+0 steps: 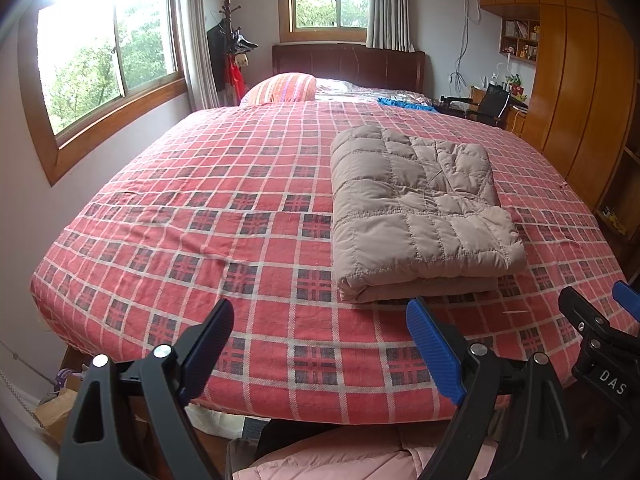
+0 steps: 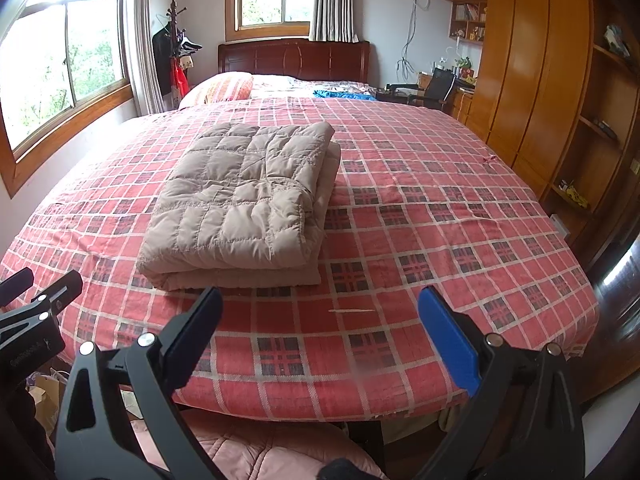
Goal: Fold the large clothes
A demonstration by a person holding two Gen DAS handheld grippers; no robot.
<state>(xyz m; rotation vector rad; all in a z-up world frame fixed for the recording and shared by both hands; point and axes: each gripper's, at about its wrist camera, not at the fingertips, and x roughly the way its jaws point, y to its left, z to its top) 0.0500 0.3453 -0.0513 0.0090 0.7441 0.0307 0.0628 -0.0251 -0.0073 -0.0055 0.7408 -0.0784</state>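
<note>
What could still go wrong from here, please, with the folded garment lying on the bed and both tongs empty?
1. The beige quilted garment is puffy; its top layer already wrinkles and could spring open.
2. It lies near the foot edge of the bed, so a nudge from the left tongs or right tongs, both open, might drag it off.

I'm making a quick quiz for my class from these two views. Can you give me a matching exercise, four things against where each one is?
Things:
1. folded beige quilted garment
2. striped pillow
3. coat stand
4. pink quilted garment

Places:
A. below the foot of the bed
B. in the corner, left of the headboard
C. on the plaid bedspread, just ahead of the open left gripper and right gripper
D. at the head of the bed

Pairs: 1-C, 2-D, 3-B, 4-A
</note>
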